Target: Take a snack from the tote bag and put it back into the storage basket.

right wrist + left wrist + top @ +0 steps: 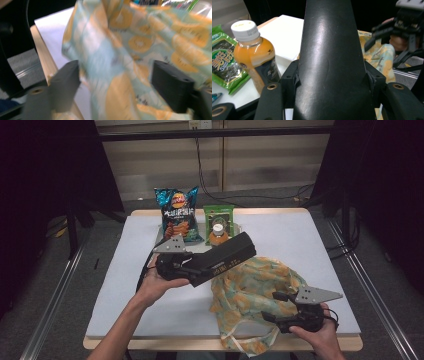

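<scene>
- From above, my left hand-held gripper (197, 265) holds a long black box (223, 258) over the table (300, 235), near the printed cloth bag (252, 290).
- Along the left jaws, they clamp the box (329, 62); it looks stiff and smooth, maybe slippery. An orange drink bottle (254, 55) stands beside.
- Along the right jaws, they stand apart around soft bag fabric (125, 62), not pressing.

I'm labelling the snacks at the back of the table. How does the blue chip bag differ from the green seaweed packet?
The blue chip bag is taller and puffed up; the green seaweed packet is smaller and looks flat. The chip bag has the view to its front free, while an orange drink bottle stands in front of the seaweed packet and covers its lower part. Both are sealed-looking printed snack packs standing side by side at the table's far edge.
</scene>
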The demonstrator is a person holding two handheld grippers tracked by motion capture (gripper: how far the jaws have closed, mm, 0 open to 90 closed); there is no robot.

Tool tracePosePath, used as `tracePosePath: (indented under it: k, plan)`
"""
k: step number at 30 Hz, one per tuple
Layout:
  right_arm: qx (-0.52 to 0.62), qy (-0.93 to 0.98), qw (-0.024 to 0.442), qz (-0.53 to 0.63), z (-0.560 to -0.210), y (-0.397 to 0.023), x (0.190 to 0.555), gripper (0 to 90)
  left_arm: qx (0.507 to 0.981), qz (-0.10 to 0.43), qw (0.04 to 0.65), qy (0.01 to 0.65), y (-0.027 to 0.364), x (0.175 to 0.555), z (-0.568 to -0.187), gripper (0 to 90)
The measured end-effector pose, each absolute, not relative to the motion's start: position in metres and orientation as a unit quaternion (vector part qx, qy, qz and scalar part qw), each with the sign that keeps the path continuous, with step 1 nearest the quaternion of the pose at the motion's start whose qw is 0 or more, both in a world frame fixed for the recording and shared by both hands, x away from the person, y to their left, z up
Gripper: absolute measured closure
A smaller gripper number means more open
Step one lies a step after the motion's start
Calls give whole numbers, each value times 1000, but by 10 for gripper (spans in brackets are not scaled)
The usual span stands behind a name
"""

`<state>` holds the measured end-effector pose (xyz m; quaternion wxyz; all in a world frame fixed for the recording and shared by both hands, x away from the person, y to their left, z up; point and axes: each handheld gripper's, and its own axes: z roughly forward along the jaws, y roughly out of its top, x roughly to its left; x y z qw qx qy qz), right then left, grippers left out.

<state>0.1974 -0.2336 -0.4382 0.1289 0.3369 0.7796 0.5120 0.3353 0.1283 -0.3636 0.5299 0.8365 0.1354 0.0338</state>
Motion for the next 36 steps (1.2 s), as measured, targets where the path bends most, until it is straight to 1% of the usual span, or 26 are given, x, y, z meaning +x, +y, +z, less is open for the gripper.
tracePosePath:
  k: [1, 2, 5, 7, 11, 15, 18, 23, 32, 36]
  plan:
    - [336, 775, 133, 519, -435, -235, 197, 175, 838, 36, 527, 136, 130, 336, -363, 429]
    - [338, 771, 133, 522, -433, -236, 196, 165, 838, 37, 527, 137, 131, 336, -364, 429]
    - [345, 761, 149, 529, -425, -241, 196, 89, 842, 41, 519, 143, 136, 339, -365, 430]
    - [345, 760, 151, 530, -423, -242, 196, 85, 844, 41, 515, 146, 141, 340, -365, 430]
    - [352, 751, 159, 536, -423, -249, 199, 43, 843, 39, 516, 149, 149, 343, -365, 429]
    - [360, 743, 160, 541, -425, -252, 202, 36, 845, 40, 512, 150, 162, 346, -366, 429]
    - [355, 741, 161, 546, -425, -255, 203, 1, 845, 42, 511, 152, 172, 348, -366, 429]
    - [346, 739, 160, 556, -424, -257, 202, 1, 848, 48, 502, 163, 190, 354, -366, 429]
    - [351, 730, 175, 559, -421, -260, 202, 10, 852, 57, 488, 178, 216, 366, -363, 429]
    - [358, 727, 178, 558, -421, -263, 203, 10, 863, 61, 468, 181, 226, 371, -365, 429]
